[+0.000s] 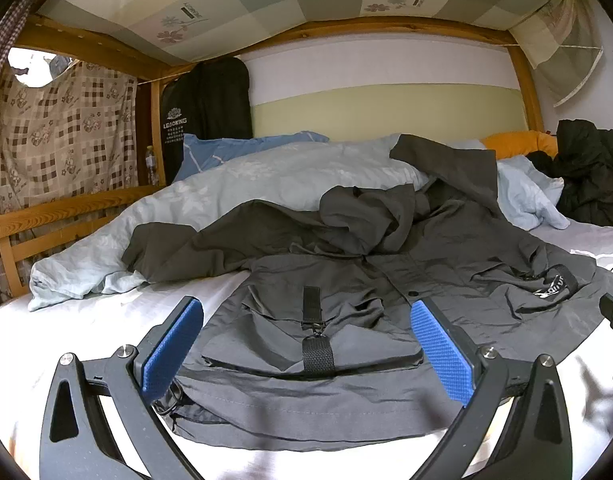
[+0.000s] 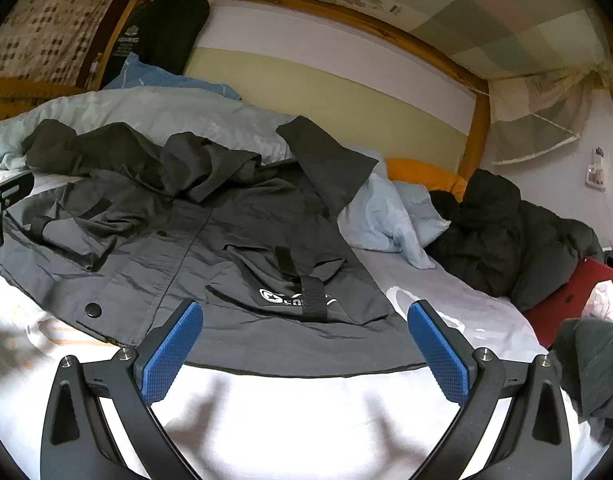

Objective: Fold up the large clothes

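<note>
A large dark grey jacket [image 1: 346, 280] lies spread front-up on the white bed sheet [image 1: 106, 328], hem toward me, its hood bunched at the far end and one sleeve draped up over the duvet. My left gripper [image 1: 306, 344] hovers wide open over the jacket's left hem and strapped pocket [image 1: 314, 336], nothing between its blue pads [image 1: 170, 352]. In the right wrist view the same jacket [image 2: 210, 240] shows its logo pocket [image 2: 290, 296]. My right gripper [image 2: 304, 344] stands wide open at the hem's right part, holding nothing.
A pale blue duvet [image 1: 234, 184] and blue pillow [image 1: 226, 148] lie behind the jacket. A black puffy coat [image 2: 502, 236] and an orange pillow [image 2: 422, 172] sit at the right, with a red flat object [image 2: 566, 300]. Wooden bunk rails [image 1: 66, 208] frame the bed.
</note>
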